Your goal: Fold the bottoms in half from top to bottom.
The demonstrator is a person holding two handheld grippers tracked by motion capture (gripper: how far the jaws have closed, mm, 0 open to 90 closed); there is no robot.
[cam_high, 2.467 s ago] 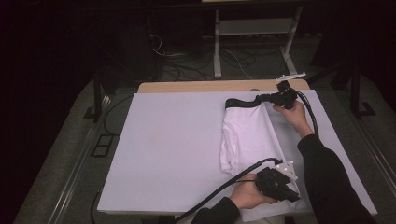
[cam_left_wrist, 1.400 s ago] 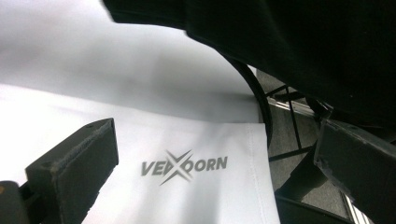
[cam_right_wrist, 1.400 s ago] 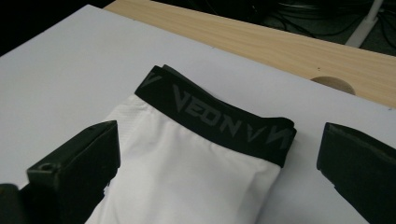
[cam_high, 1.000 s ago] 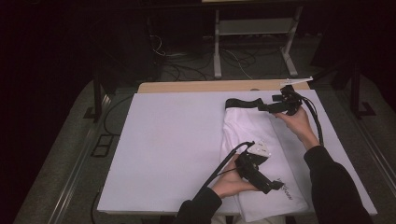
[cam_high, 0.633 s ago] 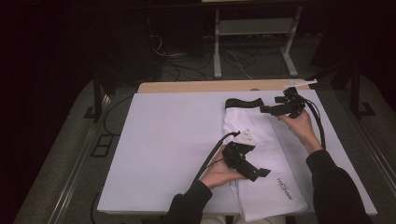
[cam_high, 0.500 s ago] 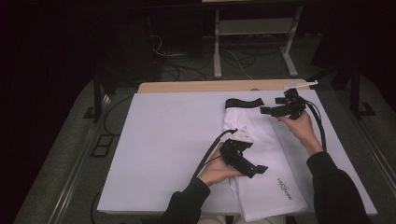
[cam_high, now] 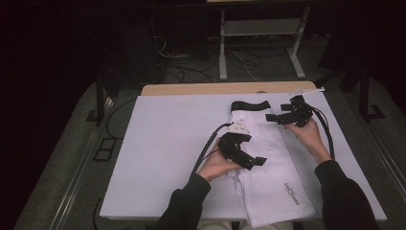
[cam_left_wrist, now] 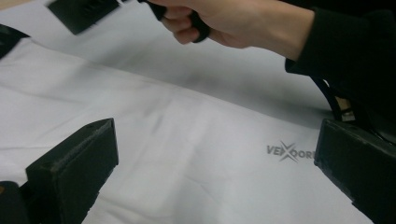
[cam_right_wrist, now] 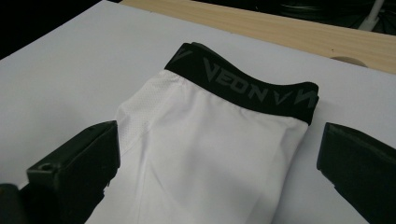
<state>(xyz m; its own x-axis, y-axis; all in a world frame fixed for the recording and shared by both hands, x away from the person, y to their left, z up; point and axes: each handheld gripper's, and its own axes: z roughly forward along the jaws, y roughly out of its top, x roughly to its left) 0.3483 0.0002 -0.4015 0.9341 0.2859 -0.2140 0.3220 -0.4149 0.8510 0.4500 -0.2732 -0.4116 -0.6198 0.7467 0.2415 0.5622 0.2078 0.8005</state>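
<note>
A folded white garment (cam_high: 275,167) with a black waistband (cam_high: 249,104) lies on the right half of the white-covered table (cam_high: 163,143). My left gripper (cam_high: 253,149) hovers open over the garment's left edge, halfway down. In the left gripper view the left gripper (cam_left_wrist: 215,140) has wide jaws framing white cloth with a grey logo (cam_left_wrist: 289,151). My right gripper (cam_high: 278,111) is open just right of the waistband. Seen from the right gripper view, the right gripper (cam_right_wrist: 219,140) has spread jaws that frame the waistband (cam_right_wrist: 247,88) and the white garment (cam_right_wrist: 205,163) below it.
A strip of bare wooden tabletop (cam_high: 230,88) shows beyond the white cover. Past the table stand a metal stand (cam_high: 261,43) and floor cables (cam_high: 177,57). The cover's left half (cam_high: 158,124) carries nothing. A black cable (cam_high: 206,148) trails from the left gripper.
My left gripper has travelled from the garment's near right corner to its left edge, farther up the table. The right gripper stayed by the waistband, shifting only slightly.
</note>
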